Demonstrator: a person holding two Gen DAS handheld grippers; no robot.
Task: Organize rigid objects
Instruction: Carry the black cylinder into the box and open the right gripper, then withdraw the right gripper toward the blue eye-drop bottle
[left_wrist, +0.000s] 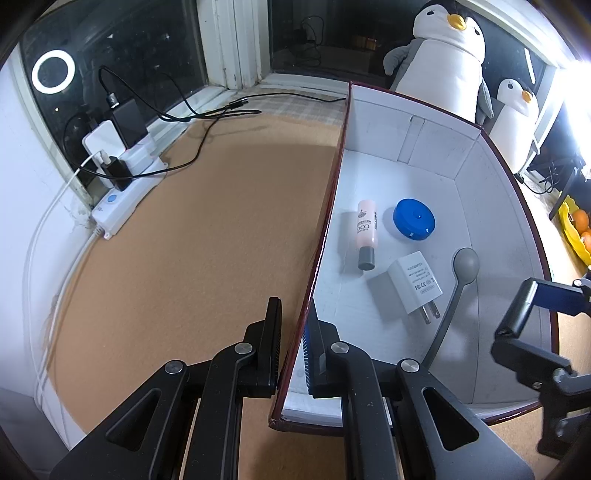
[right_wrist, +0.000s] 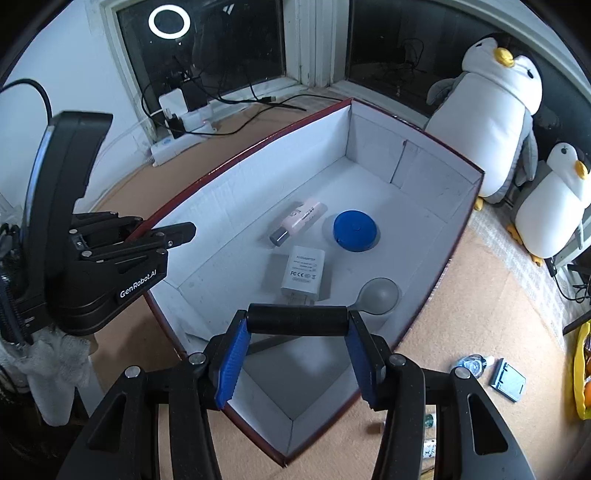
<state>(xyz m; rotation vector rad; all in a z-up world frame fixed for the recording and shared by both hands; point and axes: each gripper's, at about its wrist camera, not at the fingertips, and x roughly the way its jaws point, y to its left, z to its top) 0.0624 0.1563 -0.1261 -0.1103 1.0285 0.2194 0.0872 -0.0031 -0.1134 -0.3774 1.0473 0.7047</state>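
A white-lined box with a dark red rim (left_wrist: 402, 162) (right_wrist: 236, 192) stands on the brown table. In it lie a pink tube (left_wrist: 365, 232) (right_wrist: 301, 218), a blue round lid (left_wrist: 413, 219) (right_wrist: 354, 230), a white plug adapter (left_wrist: 415, 282) (right_wrist: 304, 275) and a grey spoon (left_wrist: 463, 266) (right_wrist: 380, 295). My left gripper (left_wrist: 295, 347) (right_wrist: 177, 230) is shut on the box's left wall. My right gripper (right_wrist: 297, 354) is shut on a black cylinder (right_wrist: 297, 320) and holds it above the box's near end.
A white power strip (left_wrist: 122, 192) (right_wrist: 181, 142) with chargers and cables sits by the window at the table's back left. Two plush penguins (left_wrist: 448, 51) (right_wrist: 491, 122) stand behind the box. Small items (right_wrist: 508, 378) lie on the table right of the box. A yellow tray (left_wrist: 574, 229) is far right.
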